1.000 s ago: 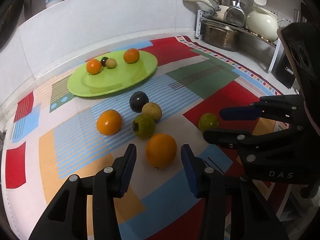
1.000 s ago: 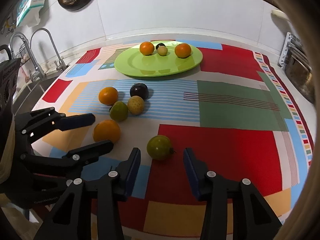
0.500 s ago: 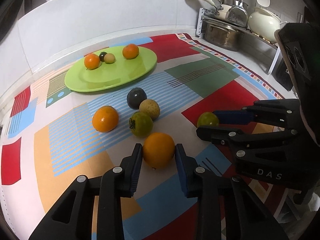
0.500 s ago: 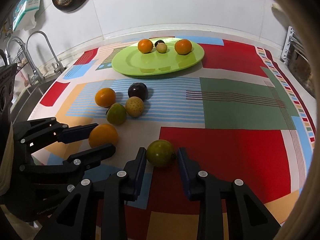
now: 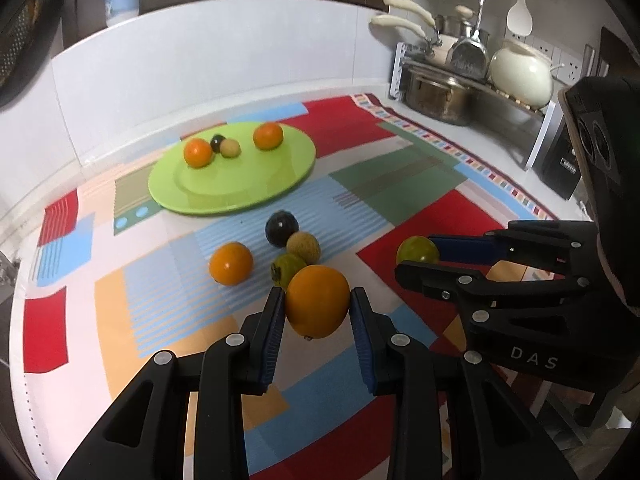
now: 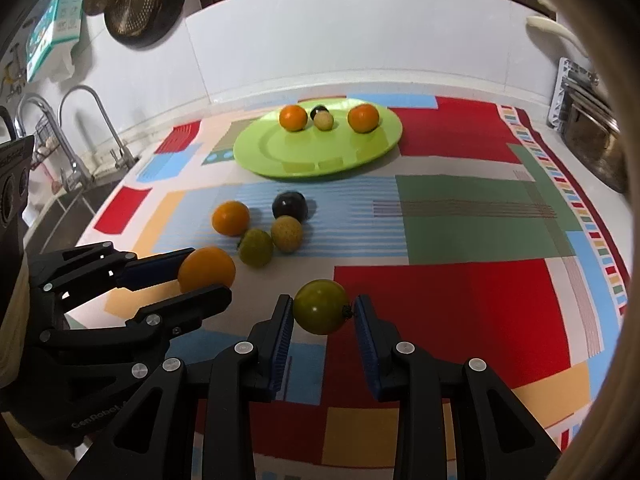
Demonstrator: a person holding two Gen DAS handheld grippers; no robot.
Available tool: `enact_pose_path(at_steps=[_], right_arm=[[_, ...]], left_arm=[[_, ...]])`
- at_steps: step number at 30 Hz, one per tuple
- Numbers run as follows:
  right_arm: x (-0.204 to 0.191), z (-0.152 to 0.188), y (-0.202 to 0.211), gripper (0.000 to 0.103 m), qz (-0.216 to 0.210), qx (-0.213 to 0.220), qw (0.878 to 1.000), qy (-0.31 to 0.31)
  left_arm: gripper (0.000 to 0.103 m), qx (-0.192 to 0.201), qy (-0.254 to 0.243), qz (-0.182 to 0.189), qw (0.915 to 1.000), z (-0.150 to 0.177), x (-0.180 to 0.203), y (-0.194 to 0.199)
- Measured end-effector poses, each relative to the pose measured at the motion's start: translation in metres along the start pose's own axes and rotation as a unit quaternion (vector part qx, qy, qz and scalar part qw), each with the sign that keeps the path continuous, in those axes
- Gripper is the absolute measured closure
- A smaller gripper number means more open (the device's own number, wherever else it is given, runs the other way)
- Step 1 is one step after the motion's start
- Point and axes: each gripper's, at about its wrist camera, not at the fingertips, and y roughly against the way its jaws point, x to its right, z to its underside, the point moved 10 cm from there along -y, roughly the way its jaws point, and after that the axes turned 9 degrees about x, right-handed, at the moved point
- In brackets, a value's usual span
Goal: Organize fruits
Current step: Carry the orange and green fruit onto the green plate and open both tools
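Left gripper (image 5: 317, 308) clamped on big orange (image 5: 317, 301), pads touching both sides. Right gripper (image 6: 322, 312) clamped on green tomato (image 6: 321, 306), same contact. Past them at 12 o'clock, loose cluster on patterned tablecloth (image 6: 460, 216): small orange (image 6: 231, 218), green fruit (image 6: 256, 247), tan fruit (image 6: 286, 233), dark plum (image 6: 289, 206). Farther at 12, green plate (image 6: 312, 156) holds two oranges, one tan fruit, one dark fruit.
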Motion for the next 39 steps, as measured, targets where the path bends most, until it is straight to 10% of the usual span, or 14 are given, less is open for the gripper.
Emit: enact_pose_path(at_steps=[39], right_arm=[[-0.052, -0.129, 0.026, 0.071, 0.023, 0.124, 0.992, 0.025]], left_arm=[[0.07, 0.101, -0.012, -0.044, 0.9938, -0.11, -0.07, 0.032]])
